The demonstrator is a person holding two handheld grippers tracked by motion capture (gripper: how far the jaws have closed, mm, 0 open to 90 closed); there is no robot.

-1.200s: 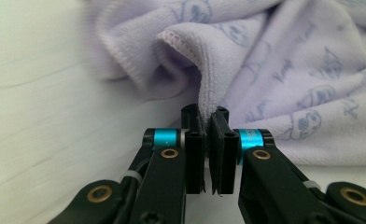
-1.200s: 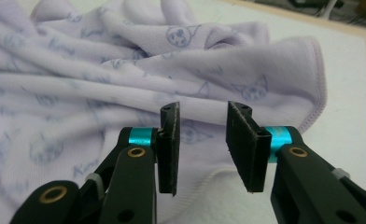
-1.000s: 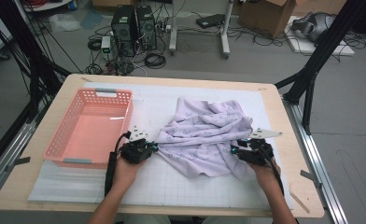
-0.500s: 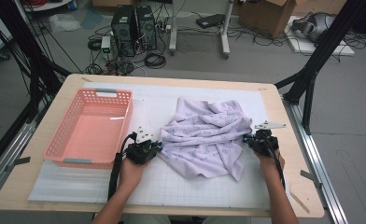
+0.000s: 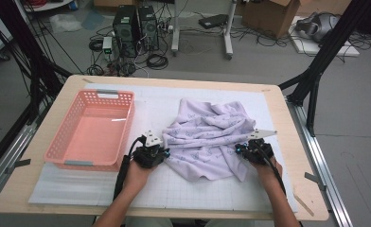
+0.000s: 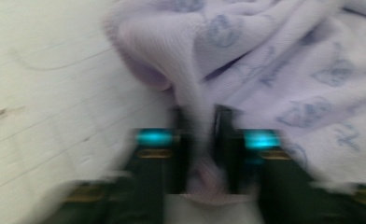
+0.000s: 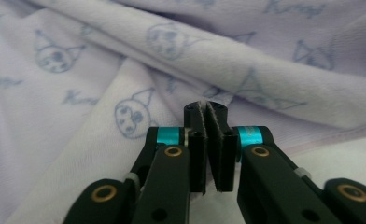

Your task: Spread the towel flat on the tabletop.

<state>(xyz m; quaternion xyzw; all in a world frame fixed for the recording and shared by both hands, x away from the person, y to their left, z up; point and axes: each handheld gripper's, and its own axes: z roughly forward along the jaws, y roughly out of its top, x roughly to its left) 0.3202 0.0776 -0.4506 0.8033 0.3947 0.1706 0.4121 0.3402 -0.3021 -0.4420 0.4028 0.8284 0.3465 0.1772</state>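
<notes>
Jaws of left gripper (image 6: pixel 202 140) pinch towel (image 5: pixel 207 139); right gripper (image 7: pixel 208 126) pressed together beside it.

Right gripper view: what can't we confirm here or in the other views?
- Right gripper: jaws together; cloth between the pads too thin to tell.
- Left gripper: motion blur smears the pads clamping the lilac towel.
- High view: towel folds hide its underside; both grips too small.

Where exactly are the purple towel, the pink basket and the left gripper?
towel (image 5: pixel 207 137), high view, middle of the crumpled cloth.
basket (image 5: pixel 129 125), high view, its right wall.
left gripper (image 6: pixel 199 140), left gripper view, between its fingertips, pinching the towel.
</notes>
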